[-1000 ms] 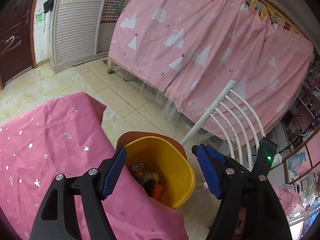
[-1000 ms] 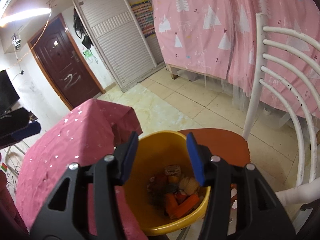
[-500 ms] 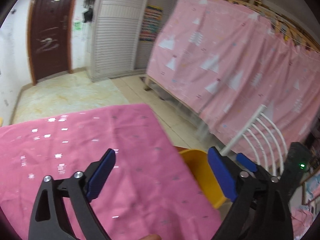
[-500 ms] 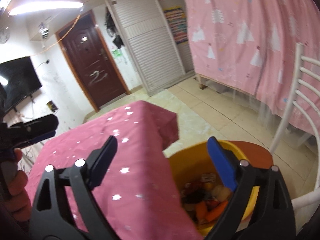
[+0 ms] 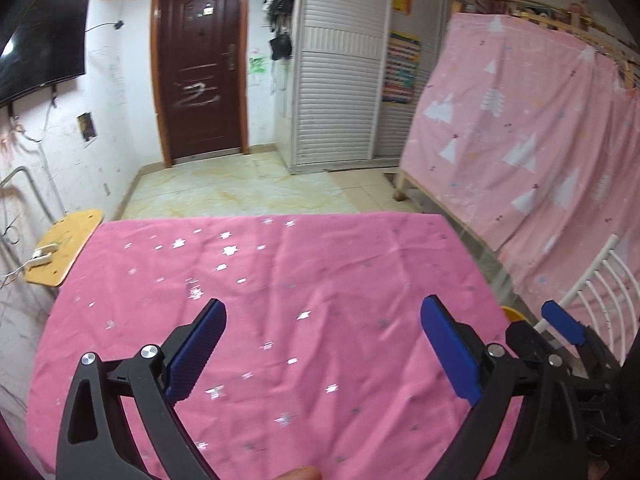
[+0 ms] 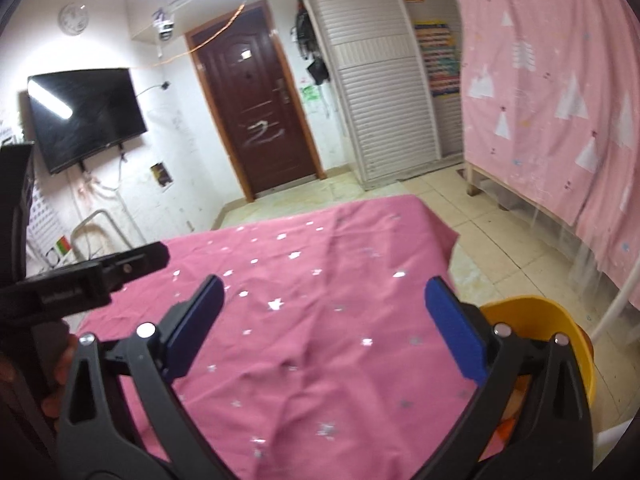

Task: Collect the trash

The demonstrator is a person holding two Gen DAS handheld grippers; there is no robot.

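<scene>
A table under a pink star-print cloth (image 5: 304,280) fills both views, and no trash shows on it (image 6: 320,248). My left gripper (image 5: 323,314) hangs open above the cloth with nothing between its blue pads. My right gripper (image 6: 324,294) also hangs over the cloth; its jaws are opening and nothing lies between them. The yellow bin (image 6: 536,316) stands past the table's right edge, mostly hidden behind my right finger. In the left wrist view only a sliver of the bin (image 5: 511,313) shows, beside the right gripper's pad (image 5: 560,322). The left gripper's body (image 6: 96,276) juts in at the right wrist view's left edge.
A white slatted chair (image 5: 596,276) stands beside the bin. A pink curtain (image 6: 560,100) hangs over a wooden bed frame on the right. A wooden board (image 5: 68,246) sits left of the table. A tiled floor, a dark door (image 5: 200,64) and a wall TV (image 6: 84,112) lie beyond.
Both grippers have swung left, away from the yellow bin and out over the pink cloth. Both pairs of jaws have spread wider. The bin has slid to the right edge of both views.
</scene>
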